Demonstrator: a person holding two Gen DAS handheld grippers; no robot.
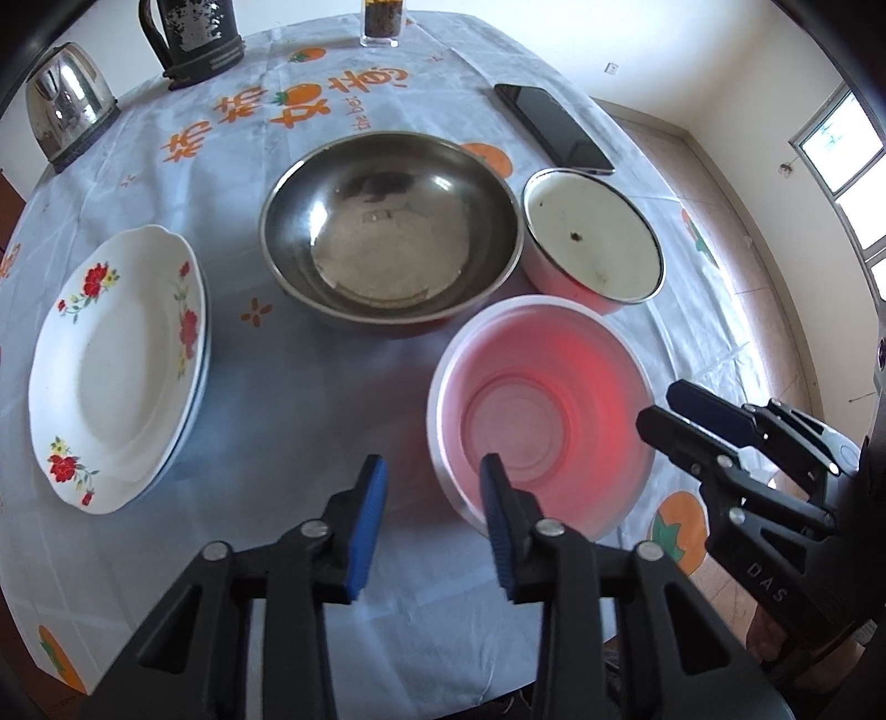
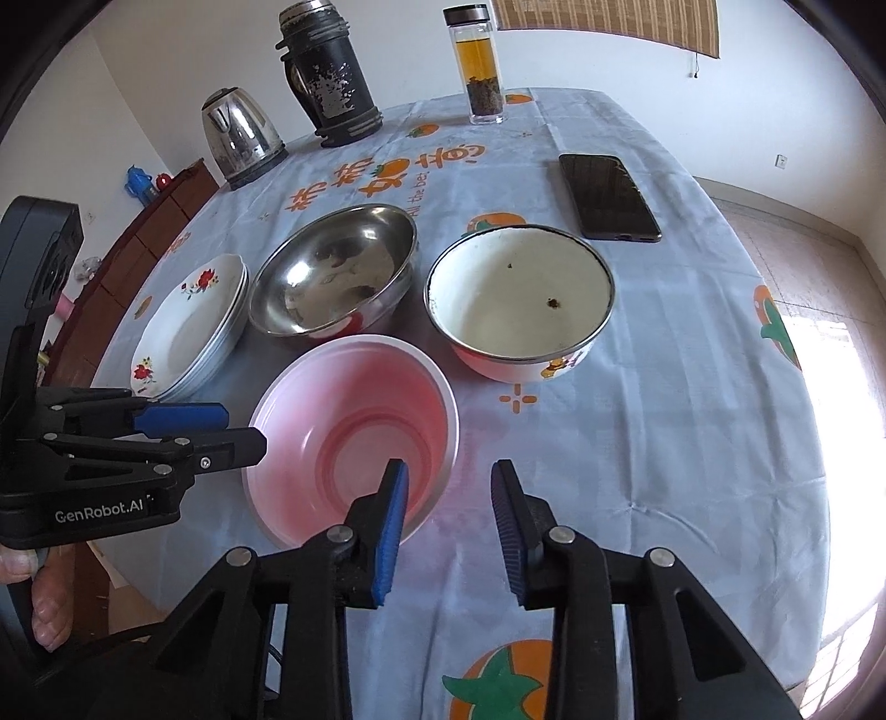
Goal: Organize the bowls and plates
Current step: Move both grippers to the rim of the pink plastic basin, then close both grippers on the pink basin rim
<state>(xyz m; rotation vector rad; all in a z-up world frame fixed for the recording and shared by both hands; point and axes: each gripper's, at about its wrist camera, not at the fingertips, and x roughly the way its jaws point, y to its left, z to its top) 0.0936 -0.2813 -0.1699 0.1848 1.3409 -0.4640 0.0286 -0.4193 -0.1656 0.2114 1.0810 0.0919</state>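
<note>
Nearest the table's front edge, 2 pairs of tongs flank the pink plastic bowl (image 1: 540,412), which sits upright on the tabletop (image 1: 288,387) with nothing inside it. The left tongs (image 1: 434,512) straddle the bowl's near-left rim, 1 blue pad inside and 1 outside, with a clear gap on either side, so they stand apart and grip nothing. The right tongs (image 2: 451,523) do the same at the opposite side of the rim: 1 pad sits over the bowl's inner wall, the other over bare cloth, and no pad presses yet.

My reading is that the step in hand is a 2-sided pickup of this pink bowl, with both pairs lined up on its rim but the squeeze not made. The next move calls for both to close evenly on the thin wall, then lift together and level; the plastic looks light and flexible, so an uneven pinch could tip or slide it.

Just beyond, the steel bowl (image 1: 390,230) stands left of centre, and the enamel bowl (image 1: 595,238) stands to its right, touching or nearly touching it. Either could take the pink bowl, though which is meant I cannot tell. Further left lies the stack of flowered plates (image 1: 119,368), already gathered. At the far end stand a phone (image 1: 554,127), a kettle (image 1: 69,108), a black flask (image 1: 194,39) and a tea bottle (image 2: 480,66).
</note>
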